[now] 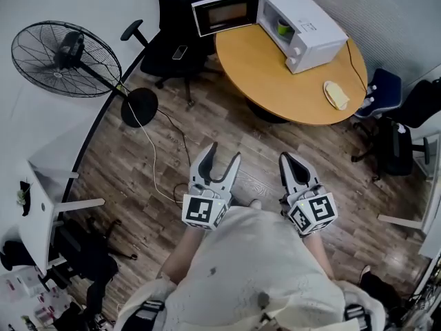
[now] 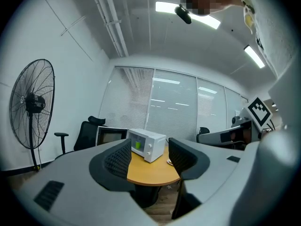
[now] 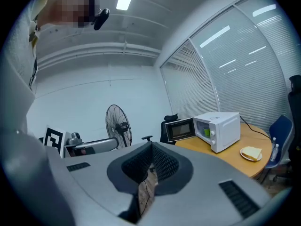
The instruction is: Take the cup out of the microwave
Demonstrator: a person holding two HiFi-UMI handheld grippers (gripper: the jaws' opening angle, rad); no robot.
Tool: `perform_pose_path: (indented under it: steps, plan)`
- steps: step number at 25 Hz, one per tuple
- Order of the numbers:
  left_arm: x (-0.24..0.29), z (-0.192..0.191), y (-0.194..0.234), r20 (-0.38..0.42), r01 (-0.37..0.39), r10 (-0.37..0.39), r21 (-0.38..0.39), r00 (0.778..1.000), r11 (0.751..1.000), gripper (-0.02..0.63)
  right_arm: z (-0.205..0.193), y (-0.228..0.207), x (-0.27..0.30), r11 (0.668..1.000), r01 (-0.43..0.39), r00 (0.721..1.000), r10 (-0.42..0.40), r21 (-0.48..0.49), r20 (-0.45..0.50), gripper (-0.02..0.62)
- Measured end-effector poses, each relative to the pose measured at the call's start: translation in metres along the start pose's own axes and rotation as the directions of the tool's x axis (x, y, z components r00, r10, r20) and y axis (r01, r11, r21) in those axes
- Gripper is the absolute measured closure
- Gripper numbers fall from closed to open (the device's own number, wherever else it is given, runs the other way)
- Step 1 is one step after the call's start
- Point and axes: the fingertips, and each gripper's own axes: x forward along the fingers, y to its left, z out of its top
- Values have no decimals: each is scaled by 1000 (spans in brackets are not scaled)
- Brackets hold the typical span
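Observation:
A white microwave (image 1: pixel 303 26) stands on the round wooden table (image 1: pixel 275 81) far ahead, its door (image 1: pixel 225 14) swung open to the left. A green cup (image 1: pixel 283 27) sits inside it. The same cup shows small in the left gripper view (image 2: pixel 138 145) and the right gripper view (image 3: pixel 207 132). Both grippers are held close to the person's body, well short of the table. My left gripper (image 1: pixel 225 152) is open with nothing between its jaws. My right gripper (image 1: pixel 287 158) is shut and empty.
A slice of bread on a plate (image 1: pixel 336 94) lies on the table right of the microwave. A black office chair (image 1: pixel 176 40) stands behind the open door. A standing fan (image 1: pixel 65 59) is at left, its cable trailing over the wooden floor. A blue chair (image 1: pixel 382 92) stands right of the table.

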Motion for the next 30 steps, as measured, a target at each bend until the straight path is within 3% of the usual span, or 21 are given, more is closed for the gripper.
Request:
perform_pose_path:
  steps: [13, 23, 30]
  plan:
    - [47, 10, 90, -9, 87, -87, 40, 996, 995, 348, 2, 8, 100, 997, 73, 997, -73, 25, -4, 588]
    - [44, 9, 143, -11, 69, -69, 9, 998, 998, 348, -2, 28, 149, 997, 76, 997, -75, 11, -23, 588]
    - [58, 8, 163, -17, 37, -37, 24, 999, 999, 348, -2, 15, 176, 997, 68, 997, -67, 23, -31, 588]
